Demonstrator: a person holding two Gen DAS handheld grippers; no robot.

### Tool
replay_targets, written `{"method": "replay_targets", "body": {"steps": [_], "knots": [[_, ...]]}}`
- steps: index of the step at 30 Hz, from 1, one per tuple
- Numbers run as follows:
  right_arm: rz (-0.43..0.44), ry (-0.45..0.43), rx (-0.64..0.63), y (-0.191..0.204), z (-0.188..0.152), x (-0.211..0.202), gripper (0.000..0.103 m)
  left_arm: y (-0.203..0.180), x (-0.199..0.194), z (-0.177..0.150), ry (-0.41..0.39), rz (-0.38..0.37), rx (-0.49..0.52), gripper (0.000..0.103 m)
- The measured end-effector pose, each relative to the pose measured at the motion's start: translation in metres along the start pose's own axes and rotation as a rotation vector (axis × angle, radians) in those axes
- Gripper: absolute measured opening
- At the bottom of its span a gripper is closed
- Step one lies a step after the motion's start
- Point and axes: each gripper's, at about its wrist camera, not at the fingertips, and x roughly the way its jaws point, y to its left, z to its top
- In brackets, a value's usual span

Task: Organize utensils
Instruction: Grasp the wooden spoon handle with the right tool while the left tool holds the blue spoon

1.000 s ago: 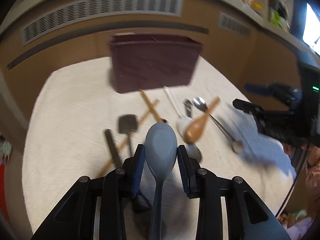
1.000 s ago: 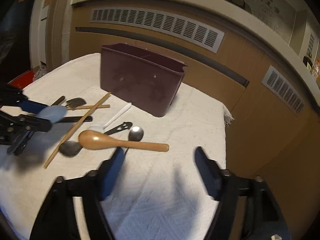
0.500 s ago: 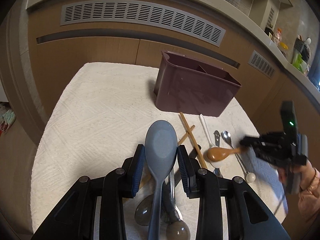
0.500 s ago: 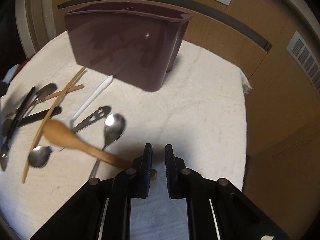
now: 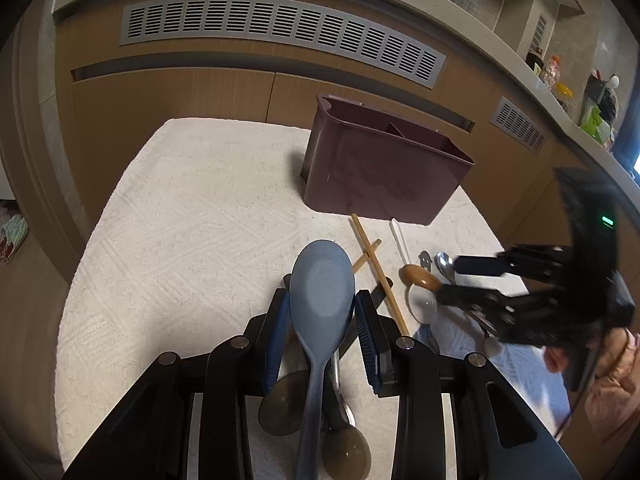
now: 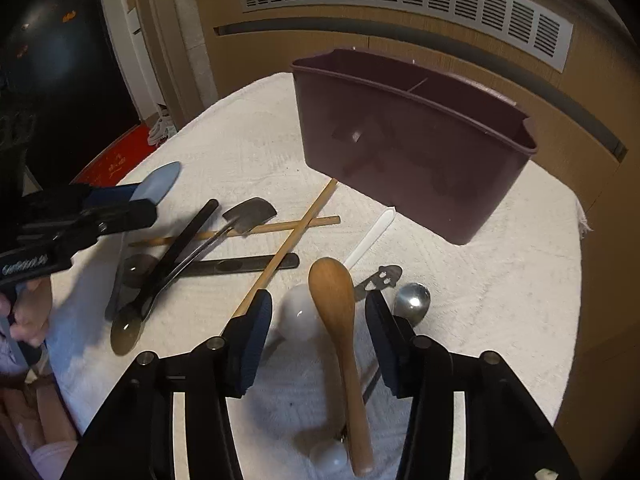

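Holding the blue-grey spoon in my left tongs, I see its bowl clamped between the two blue pads and its handle running back under the camera, lifted clear of the white cloth on the surface. My right tongs stand apart; they have just been opening, and the wooden spoon lies between them with a gap on either side, its handle pointing back toward me. It rests on the cloth, not gripped.

Around it are the white spoon, touching the wooden one's bowl, a steel spoon just right of the right pad, a small metal opener, crossed chopsticks and a cluster of dark utensils further left.

The maroon caddy stands upright at the far side of the cloth, divided inside and, as far as I can see, holding nothing yet.

I judge the task to be at an early stage: one spoon in hand, a second being lined up. Next I would close the right tongs squarely on the wooden spoon's neck, avoiding the white spoon, then carry both over the caddy's rim and lower them handle-first into one compartment.
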Motion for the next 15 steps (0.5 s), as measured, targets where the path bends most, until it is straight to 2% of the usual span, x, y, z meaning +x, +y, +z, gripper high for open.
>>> {"method": "replay_targets", "body": {"steps": [4, 5, 6, 7, 9, 13, 15], "knots": [[0.042, 0.068, 0.093, -0.014, 0.002, 0.023, 0.042, -0.002, -0.006, 0.000, -0.007, -0.017, 0.003, 0.034], [0.063, 0.075, 0.110, -0.015, 0.001, 0.024, 0.040, -0.003, -0.007, 0.000, -0.009, -0.021, 0.002, 0.034], [0.077, 0.086, 0.112, -0.014, -0.001, 0.024, 0.027, -0.004, -0.009, 0.001, -0.014, -0.026, 0.003, 0.034], [0.077, 0.081, 0.099, -0.010, -0.003, 0.024, 0.026, -0.006, -0.011, 0.002, -0.020, -0.030, 0.007, 0.034], [0.033, 0.039, 0.069, -0.002, -0.007, 0.012, 0.026, -0.010, -0.015, 0.003, -0.034, -0.032, 0.020, 0.034], [0.038, -0.059, 0.103, -0.004, -0.014, -0.021, 0.026, -0.019, -0.022, 0.006, -0.056, -0.040, 0.043, 0.034], [0.006, -0.112, 0.110, -0.005, -0.017, -0.037, 0.026, -0.024, -0.025, 0.008, -0.067, -0.046, 0.052, 0.034]]}}
